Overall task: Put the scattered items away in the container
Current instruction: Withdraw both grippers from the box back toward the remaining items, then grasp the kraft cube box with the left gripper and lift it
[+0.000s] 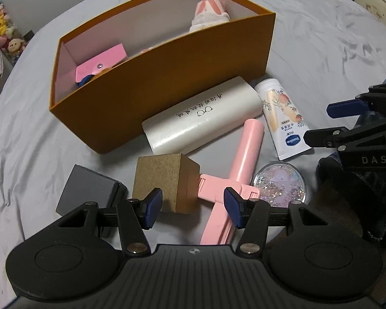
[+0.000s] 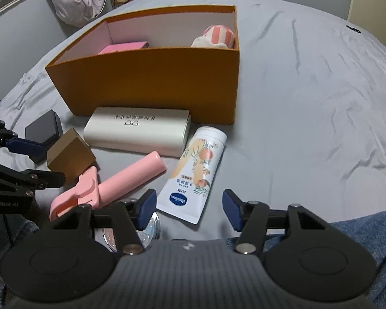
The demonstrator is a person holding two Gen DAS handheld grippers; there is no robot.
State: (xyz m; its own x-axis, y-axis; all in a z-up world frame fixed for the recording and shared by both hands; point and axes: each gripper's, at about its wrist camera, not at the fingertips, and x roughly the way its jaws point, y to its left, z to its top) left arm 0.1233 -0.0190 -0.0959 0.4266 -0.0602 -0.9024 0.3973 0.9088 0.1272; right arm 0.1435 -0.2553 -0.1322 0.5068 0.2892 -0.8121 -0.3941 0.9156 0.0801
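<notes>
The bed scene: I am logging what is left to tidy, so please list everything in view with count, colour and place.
box: one, orange, open, on the grey sheet
pouch: one, pink, inside the box, left end
soft toy: one, pink and white, inside the box, right end
case: one, white, against the box front
tube: one, white with peach print, right of the case
phone holder: one, pink, in front of the case
cube: one, brown, left of the holder
small box: one, dark grey, left of the cube
glitter disc: one, clear, right of the holder
plush toys: several, mixed colours, beside the bed
left gripper: black, blue pads, open over cube and holder
right gripper: black, blue pads, open near the tube
</notes>
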